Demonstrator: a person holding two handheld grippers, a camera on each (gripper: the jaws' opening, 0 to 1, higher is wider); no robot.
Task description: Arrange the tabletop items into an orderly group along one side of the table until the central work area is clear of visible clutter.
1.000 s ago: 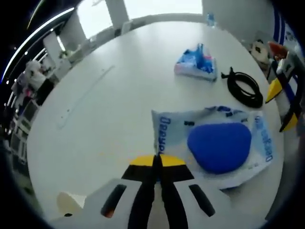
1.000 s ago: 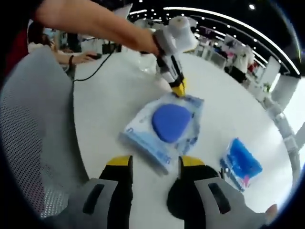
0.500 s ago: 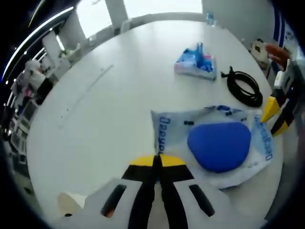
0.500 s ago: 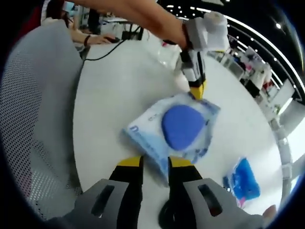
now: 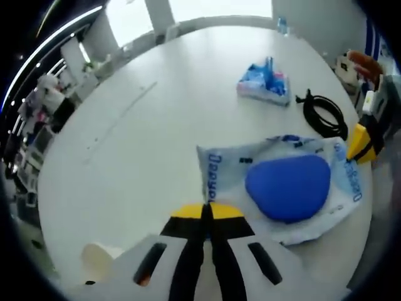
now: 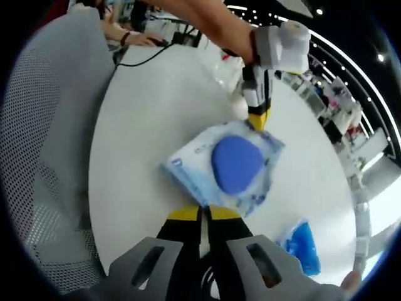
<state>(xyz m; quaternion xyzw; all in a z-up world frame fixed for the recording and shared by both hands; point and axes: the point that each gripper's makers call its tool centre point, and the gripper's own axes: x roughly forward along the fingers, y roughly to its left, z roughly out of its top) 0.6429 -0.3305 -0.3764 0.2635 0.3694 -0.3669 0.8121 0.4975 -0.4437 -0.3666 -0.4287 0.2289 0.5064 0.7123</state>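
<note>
An open-plan office: a large white round surface [image 5: 144, 125], a grey mesh chair [image 6: 50, 125], rows of ceiling lights [image 6: 351, 47], and a person's arm at another desk.

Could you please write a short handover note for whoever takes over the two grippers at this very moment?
Left gripper: jaws shut on one edge of the clear bag holding a blue pad.
Right gripper: jaws shut on the opposite edge of that bag.
On the white table: the bag lies mid-table; a small blue packet and a coiled black cable lie beyond it, apart from each other.
Done: bag gripped at both ends.
Left: move the bag, packet and cable into a group along one side.
</note>
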